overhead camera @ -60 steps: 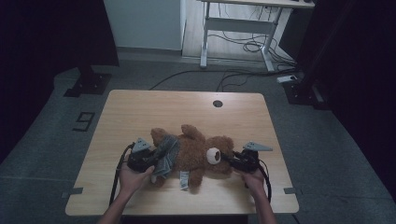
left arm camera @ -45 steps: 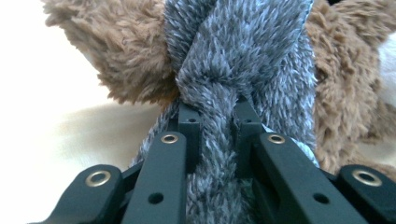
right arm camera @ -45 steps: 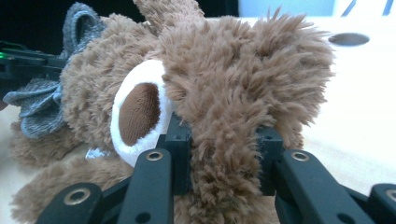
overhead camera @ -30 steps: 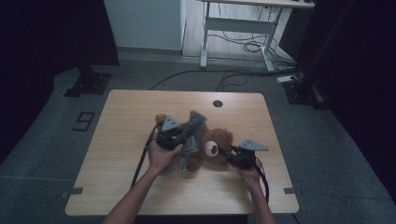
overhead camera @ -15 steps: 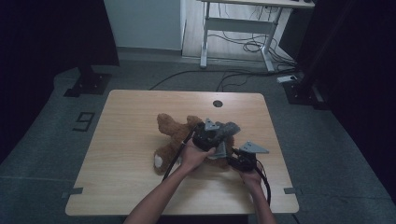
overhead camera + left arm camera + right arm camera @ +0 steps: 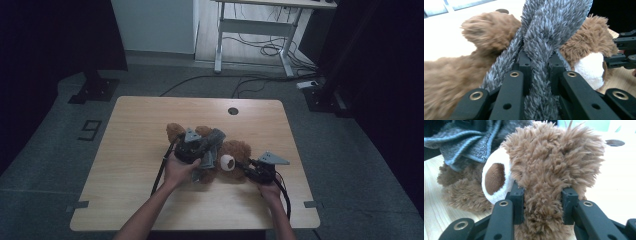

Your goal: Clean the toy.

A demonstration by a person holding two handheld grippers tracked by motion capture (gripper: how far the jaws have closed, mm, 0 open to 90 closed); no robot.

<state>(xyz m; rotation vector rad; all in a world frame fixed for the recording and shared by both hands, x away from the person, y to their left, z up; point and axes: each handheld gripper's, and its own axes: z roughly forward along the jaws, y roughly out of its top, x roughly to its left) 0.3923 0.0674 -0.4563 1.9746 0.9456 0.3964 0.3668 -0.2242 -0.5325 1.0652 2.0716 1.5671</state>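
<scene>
A brown teddy bear (image 6: 235,152) lies on the wooden table (image 6: 145,120), its white muzzle (image 6: 495,177) turned toward the person. A grey fuzzy cloth (image 6: 214,142) is draped over the bear's body. My left gripper (image 6: 202,150) is over the bear's middle, and in the left gripper view it (image 6: 540,60) is shut on a fold of that grey cloth (image 6: 549,30). My right gripper (image 6: 248,164) comes in from the right, and in its own view it (image 6: 541,195) is shut on the bear's head (image 6: 554,160), the plush bulging between the jaws.
A round cable hole (image 6: 233,110) sits near the table's far edge. Beyond the table stand a white desk frame (image 6: 250,30) and cables on the floor (image 6: 260,50). A dark stand base (image 6: 95,90) is at the far left.
The left gripper carried the grey cloth from the bear's left side up and across to the right, then came back left and lower over the bear's middle. The right gripper held still.
</scene>
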